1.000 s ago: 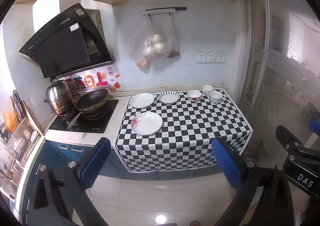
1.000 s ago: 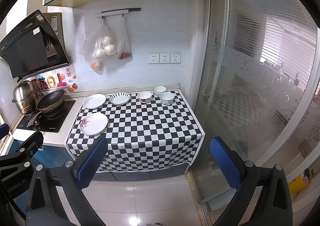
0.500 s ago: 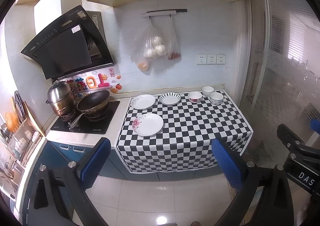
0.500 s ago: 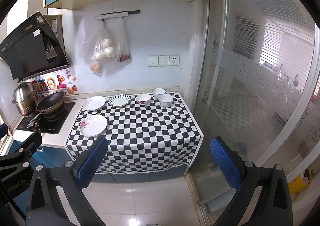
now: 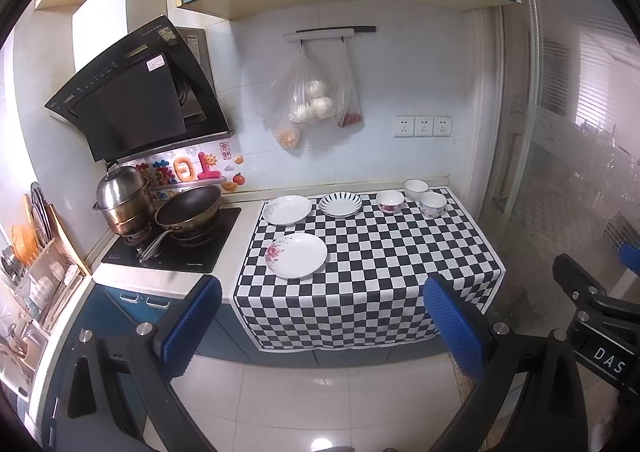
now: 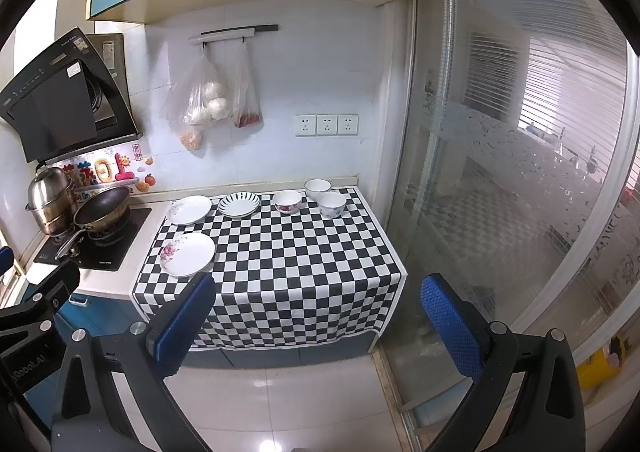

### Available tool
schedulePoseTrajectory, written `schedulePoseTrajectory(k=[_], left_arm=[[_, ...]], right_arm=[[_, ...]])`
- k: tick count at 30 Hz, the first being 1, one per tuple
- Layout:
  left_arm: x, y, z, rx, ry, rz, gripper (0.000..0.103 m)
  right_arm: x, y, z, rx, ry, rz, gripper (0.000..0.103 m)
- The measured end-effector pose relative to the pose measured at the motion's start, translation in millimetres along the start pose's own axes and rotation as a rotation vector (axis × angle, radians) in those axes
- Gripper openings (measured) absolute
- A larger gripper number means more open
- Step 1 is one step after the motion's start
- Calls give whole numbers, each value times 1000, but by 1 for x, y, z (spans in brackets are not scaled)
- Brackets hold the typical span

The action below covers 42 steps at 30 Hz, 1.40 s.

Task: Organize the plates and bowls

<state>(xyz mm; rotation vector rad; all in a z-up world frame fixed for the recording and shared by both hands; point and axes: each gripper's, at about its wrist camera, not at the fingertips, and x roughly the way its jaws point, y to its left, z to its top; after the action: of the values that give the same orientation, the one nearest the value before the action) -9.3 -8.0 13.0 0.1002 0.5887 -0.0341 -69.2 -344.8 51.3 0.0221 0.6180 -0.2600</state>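
On the checkered counter cloth (image 5: 384, 264) lie a flowered plate (image 5: 296, 255) at the front left, a white plate (image 5: 287, 209) and a striped plate (image 5: 341, 205) at the back. Three bowls stand at the back right: a flowered bowl (image 5: 390, 201) and two white bowls (image 5: 415, 189) (image 5: 432, 204). The same dishes show in the right wrist view: flowered plate (image 6: 187, 254), striped plate (image 6: 239, 204), flowered bowl (image 6: 287, 201). My left gripper (image 5: 320, 324) and right gripper (image 6: 320, 320) are both open and empty, well short of the counter, above the floor.
A stove (image 5: 176, 244) with a wok (image 5: 188, 205) and a steel pot (image 5: 122, 199) stands left of the cloth. A dish rack (image 5: 36, 272) is at the far left. Plastic bags (image 5: 312, 103) hang on the wall. A glass door (image 6: 520, 171) bounds the right.
Both views have drifted slightly, the counter sitting a little lower and closer in frame. Nothing on the counter has moved; both grippers stay open.
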Motion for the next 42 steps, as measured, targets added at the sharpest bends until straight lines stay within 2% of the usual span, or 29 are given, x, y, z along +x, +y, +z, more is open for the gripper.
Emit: schedulePoseTrajectory(k=[24,42], left_arm=[[8,-8,-3,8,11,-2,103],[23,-18,3,3,39,32,103]], right_arm=[[8,-6,-1,4,8,-16,103],[34,-22,1,19,37,31,103]])
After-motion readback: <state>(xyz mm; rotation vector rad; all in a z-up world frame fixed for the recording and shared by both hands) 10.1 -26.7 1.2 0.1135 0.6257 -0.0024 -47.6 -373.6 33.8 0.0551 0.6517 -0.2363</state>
